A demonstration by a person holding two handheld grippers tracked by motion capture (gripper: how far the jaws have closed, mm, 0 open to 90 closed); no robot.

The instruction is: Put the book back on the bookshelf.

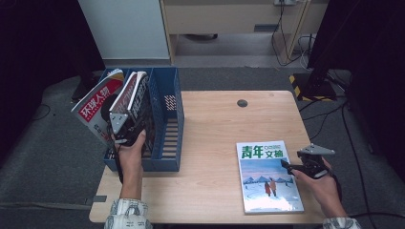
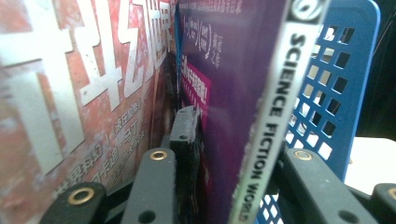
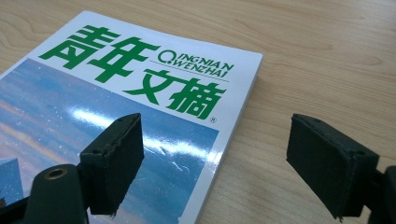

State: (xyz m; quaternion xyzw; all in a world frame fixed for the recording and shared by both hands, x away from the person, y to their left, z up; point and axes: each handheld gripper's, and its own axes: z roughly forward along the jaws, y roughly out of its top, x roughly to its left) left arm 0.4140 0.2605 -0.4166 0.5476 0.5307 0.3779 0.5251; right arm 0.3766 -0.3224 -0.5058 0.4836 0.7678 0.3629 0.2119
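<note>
Leftward, left tool (image 1: 125, 125) clamps purple magazine (image 1: 138, 107) in blue rack (image 1: 172, 119); right tool (image 3: 219, 158) agape, straddling green-titled magazine (image 3: 116, 116) edge

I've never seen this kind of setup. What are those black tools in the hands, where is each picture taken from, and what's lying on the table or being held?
A person holds a two-jaw gripper in each hand. The high view looks down on the wooden table; each gripper view looks along that gripper's own jaws. The left gripper is clamped on a magazine with SCIENCE FICTION WORLD on its spine, at the blue file rack beside a red magazine. The right gripper is open over the edge of a green-titled magazine lying flat.
</note>
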